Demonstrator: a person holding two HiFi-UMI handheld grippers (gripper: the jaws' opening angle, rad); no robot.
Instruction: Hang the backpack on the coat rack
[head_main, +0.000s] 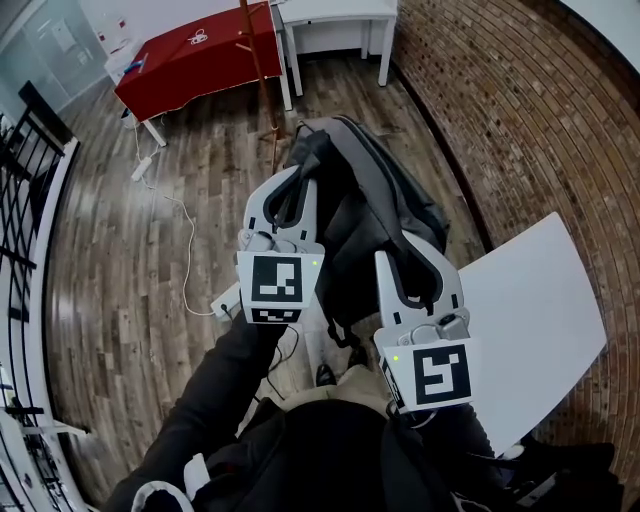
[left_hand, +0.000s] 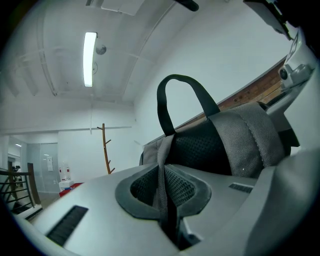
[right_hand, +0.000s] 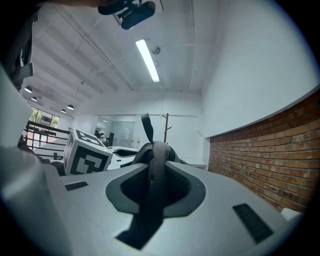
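A grey and black backpack (head_main: 372, 205) hangs in the air between both grippers, over the wood floor. My left gripper (head_main: 292, 195) is shut on a grey webbing strap (left_hand: 161, 165) at the pack's top. The black carry loop (left_hand: 169, 95) stands up just beyond it. My right gripper (head_main: 415, 280) is shut on a dark shoulder strap (right_hand: 151, 172) on the pack's near right side. Some way ahead stands the wooden coat rack (head_main: 262, 85), also seen as a coat rack (left_hand: 106, 148) beyond the left jaws and a coat rack (right_hand: 165, 128) beyond the right jaws.
A table with a red cover (head_main: 195, 55) and a white table (head_main: 335, 15) stand behind the rack. A brick wall (head_main: 500, 120) runs along the right, with a white tabletop (head_main: 545, 320) beside me. A cable with a power strip (head_main: 141, 168) lies on the floor; a black railing (head_main: 25, 165) is at left.
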